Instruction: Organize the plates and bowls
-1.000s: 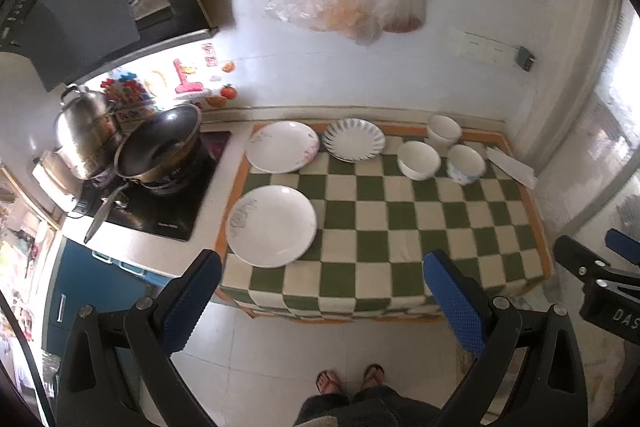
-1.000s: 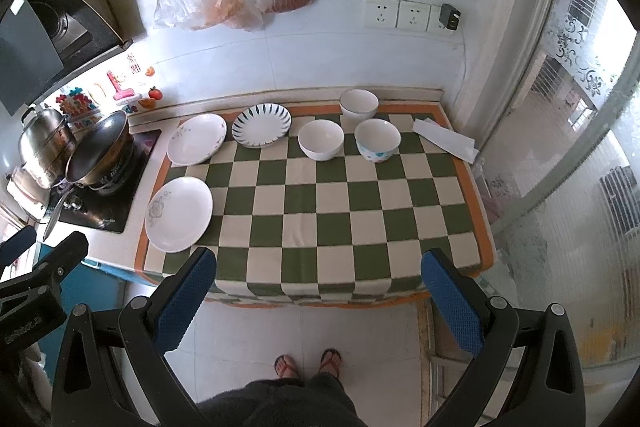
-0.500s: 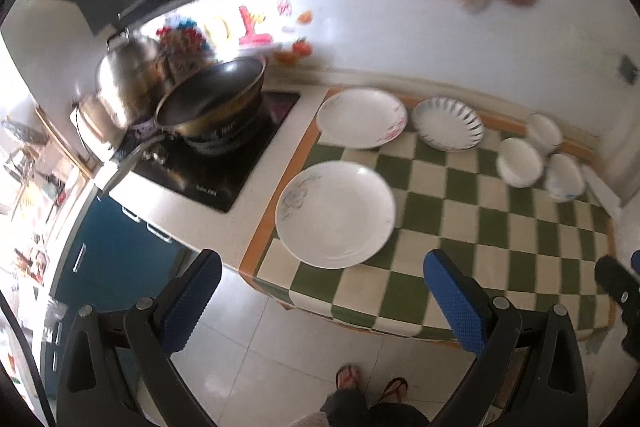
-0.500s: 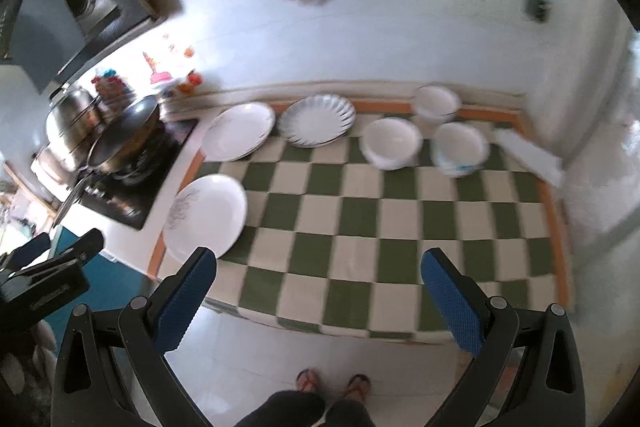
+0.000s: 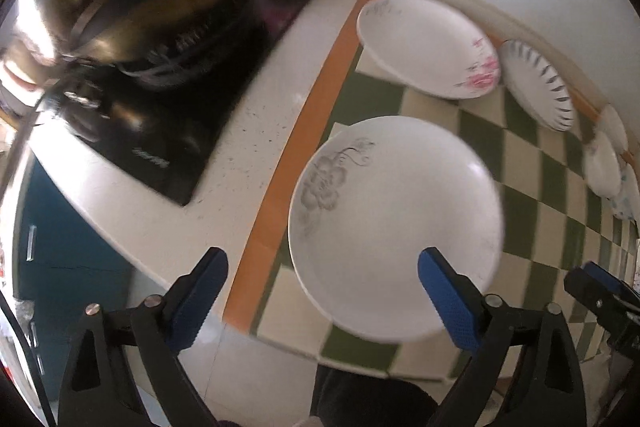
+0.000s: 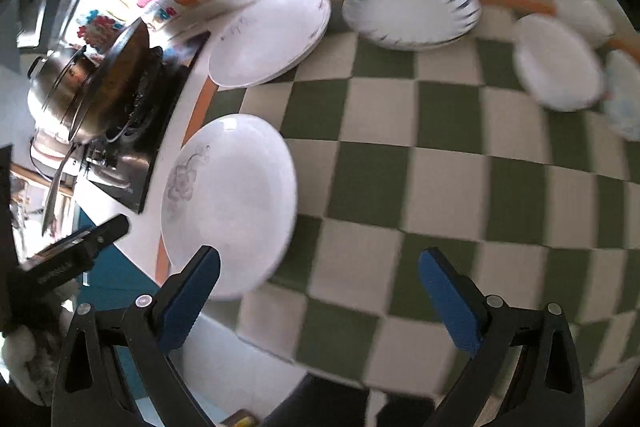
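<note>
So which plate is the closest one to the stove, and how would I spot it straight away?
Start at the green and cream checked cloth on the counter, then go to its front corner beside the black stove. The big white plate there lies alone, apart from the others. Its faint grey flower sets it apart: the plate behind has a pink one, the next plate dark streaks round the rim.

Two wrist fisheyes, steeply downward, close above the shared checkered cloth [image 5: 528,163] and near plate [image 6: 228,203].
</note>
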The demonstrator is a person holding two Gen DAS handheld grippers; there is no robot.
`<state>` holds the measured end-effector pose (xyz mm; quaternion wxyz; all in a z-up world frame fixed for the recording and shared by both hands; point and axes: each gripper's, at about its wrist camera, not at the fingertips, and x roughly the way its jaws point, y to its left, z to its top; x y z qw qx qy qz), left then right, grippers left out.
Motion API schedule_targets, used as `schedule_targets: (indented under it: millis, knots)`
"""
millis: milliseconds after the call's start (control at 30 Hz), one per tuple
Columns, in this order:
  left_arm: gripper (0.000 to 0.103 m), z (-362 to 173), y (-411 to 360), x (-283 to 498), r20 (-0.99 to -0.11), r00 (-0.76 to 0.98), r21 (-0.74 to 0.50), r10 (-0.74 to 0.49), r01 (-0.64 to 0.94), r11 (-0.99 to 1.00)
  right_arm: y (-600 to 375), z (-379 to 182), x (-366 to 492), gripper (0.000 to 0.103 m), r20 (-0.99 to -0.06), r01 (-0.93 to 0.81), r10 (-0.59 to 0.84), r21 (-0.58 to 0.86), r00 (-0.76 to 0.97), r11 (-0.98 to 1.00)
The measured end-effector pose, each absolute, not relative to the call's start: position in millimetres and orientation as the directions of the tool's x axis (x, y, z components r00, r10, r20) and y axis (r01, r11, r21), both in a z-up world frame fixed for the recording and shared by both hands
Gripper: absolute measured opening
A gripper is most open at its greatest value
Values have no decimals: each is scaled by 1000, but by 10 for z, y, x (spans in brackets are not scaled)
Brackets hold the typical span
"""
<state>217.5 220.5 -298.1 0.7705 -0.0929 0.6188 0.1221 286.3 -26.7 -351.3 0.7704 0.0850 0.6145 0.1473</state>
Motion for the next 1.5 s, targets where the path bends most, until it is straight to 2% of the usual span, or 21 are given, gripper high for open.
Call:
schedule_targets:
  millis: [33, 100, 167, 200, 300, 400, 467, 500, 767, 1200, 1500]
  knots:
    - [89, -3090, 2275, 2250, -982, 184, -9, 49, -302, 953, -197, -3633, 2970, 97, -926, -112, 329, 313, 183, 943]
    - [73, -3342, 2413, 2403, -992, 127, -43, -5, -297, 954, -37, -3894, 3175, 89, -939, -101, 319, 307, 129, 946]
    - [62, -3523, 2500, 2501, -996, 86, -59, -35, -290, 955, 95, -4109, 3321, 79, -948, -94, 309, 302, 77, 949]
    - [58, -3625, 2543, 2553, -996, 67, -69, -52, -280, 957, 141, -4171, 3358, 77, -948, -91, 311, 305, 61, 948]
    - [48, -3798, 2595, 2611, -995, 37, -94, -88, -265, 960, 267, -4385, 3478, 62, -949, -82, 316, 314, 9, 946]
    - [36, -3876, 2606, 2627, -989, 39, -147, -141, -258, 955, 344, -4499, 3534, 40, -938, -71, 345, 347, -29, 935]
    - [30, -3876, 2589, 2618, -981, 55, -196, -188, -249, 949, 368, -4551, 3571, 18, -931, -61, 362, 364, -40, 929]
    - [30, -3868, 2567, 2613, -981, 57, -192, -184, -245, 950, 375, -4582, 3597, 16, -930, -55, 364, 367, -46, 929]
    - [30, -3749, 2473, 2563, -984, 65, -178, -167, -249, 952, 293, -4549, 3558, 15, -924, -78, 381, 383, -45, 920]
    - [30, -3313, 1525, 2578, -976, 109, -207, -190, -178, 962, -486, -4180, 3414, 15, -916, -57, 401, 399, 15, 915]
    - [30, -3524, 827, 2664, -977, 67, -205, -201, -75, 976, -1306, -4180, 3209, 15, -921, 32, 385, 387, 59, 922]
